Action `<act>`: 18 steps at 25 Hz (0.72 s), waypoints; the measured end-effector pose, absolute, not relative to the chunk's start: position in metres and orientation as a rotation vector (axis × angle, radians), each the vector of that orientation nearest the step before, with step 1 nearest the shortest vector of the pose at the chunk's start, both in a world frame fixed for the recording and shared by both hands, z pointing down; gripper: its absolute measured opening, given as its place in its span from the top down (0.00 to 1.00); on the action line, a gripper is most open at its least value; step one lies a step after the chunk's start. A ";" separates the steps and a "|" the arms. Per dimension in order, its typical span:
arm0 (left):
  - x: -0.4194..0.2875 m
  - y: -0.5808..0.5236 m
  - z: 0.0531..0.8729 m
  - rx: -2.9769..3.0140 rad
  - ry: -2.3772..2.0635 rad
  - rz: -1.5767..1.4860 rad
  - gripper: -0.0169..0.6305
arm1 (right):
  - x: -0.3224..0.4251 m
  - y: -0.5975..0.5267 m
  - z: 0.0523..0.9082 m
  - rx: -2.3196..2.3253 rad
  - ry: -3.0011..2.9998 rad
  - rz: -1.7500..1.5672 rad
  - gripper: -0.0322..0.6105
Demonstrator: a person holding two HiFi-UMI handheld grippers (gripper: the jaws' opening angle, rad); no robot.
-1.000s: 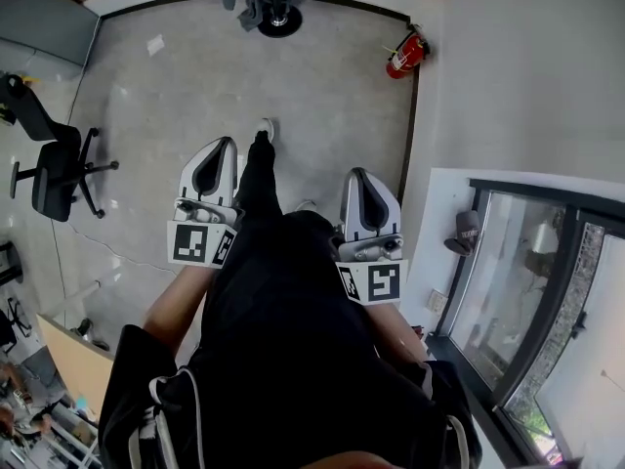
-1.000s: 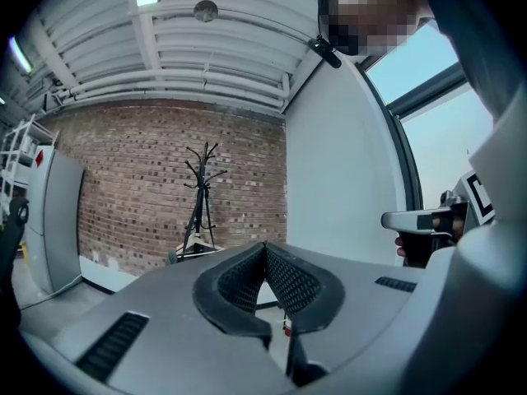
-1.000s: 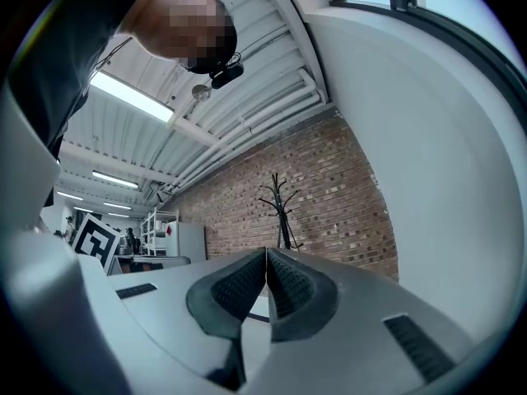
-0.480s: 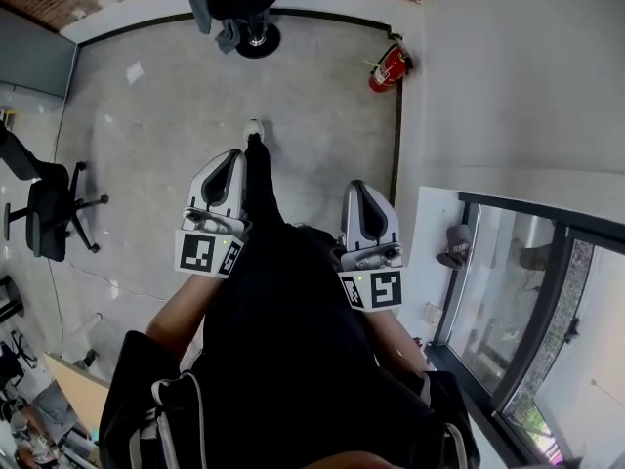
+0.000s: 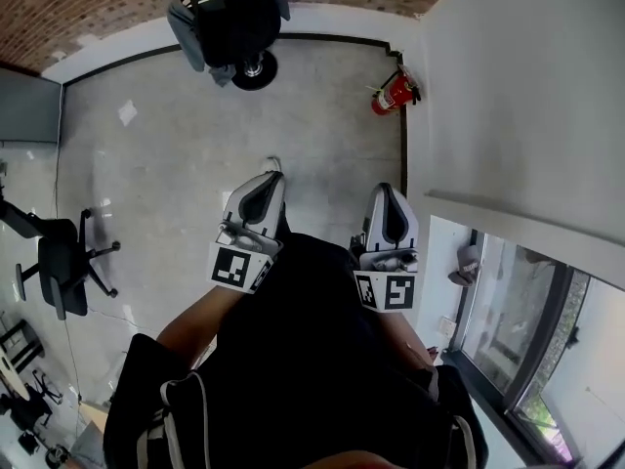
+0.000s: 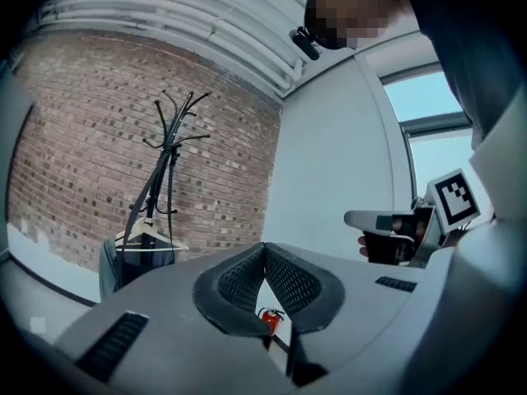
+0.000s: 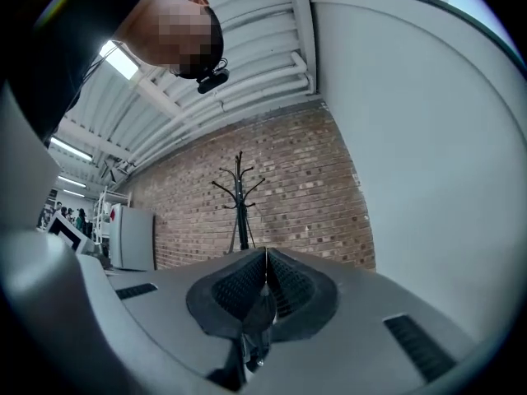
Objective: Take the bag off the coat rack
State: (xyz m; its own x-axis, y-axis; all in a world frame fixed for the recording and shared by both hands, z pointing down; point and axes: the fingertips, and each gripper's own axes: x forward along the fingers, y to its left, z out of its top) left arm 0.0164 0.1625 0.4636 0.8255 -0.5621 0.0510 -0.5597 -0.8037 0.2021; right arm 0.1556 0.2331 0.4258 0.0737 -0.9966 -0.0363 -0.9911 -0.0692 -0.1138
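The black coat rack (image 5: 256, 66) stands far ahead by the brick wall, and a dark bag (image 5: 234, 22) hangs on it beside a grey-blue garment (image 5: 183, 22). In the left gripper view the coat rack (image 6: 169, 159) carries a white hanger (image 6: 148, 237) with the dark bag (image 6: 152, 262) below it. The right gripper view shows only the coat rack's top (image 7: 240, 192). Held side by side in front of my body, my left gripper (image 5: 271, 181) and right gripper (image 5: 386, 193) are both shut and empty, well short of the rack.
A red fire extinguisher (image 5: 395, 91) leans in the corner by the white wall. A black office chair (image 5: 59, 272) stands at the left. A window and sill (image 5: 508, 301) run along the right. Grey floor (image 5: 176, 164) lies between me and the rack.
The rack and bag have come further into view at the top, and the extinguisher has shifted. Both grippers sit a little further right in the view, still shut.
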 end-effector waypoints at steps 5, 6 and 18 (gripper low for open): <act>0.006 0.098 0.458 2.755 -0.885 -0.063 0.94 | 0.140 0.150 0.414 -2.213 2.146 -0.078 0.92; 0.003 0.087 0.458 2.754 -0.889 -0.067 0.94 | 0.135 0.137 0.412 -2.211 2.168 -0.074 0.92; -0.008 0.032 0.462 2.690 -0.874 -0.136 0.94 | 0.106 0.066 0.403 -2.208 2.309 -0.062 0.92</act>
State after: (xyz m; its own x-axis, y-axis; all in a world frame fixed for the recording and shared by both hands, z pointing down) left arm -0.0084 0.0323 0.4623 0.8093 -0.5873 0.0047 -0.5580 -0.7664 0.3182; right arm 0.1056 0.0663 0.4029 -0.0443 -0.9969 0.0657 -0.9989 0.0449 0.0090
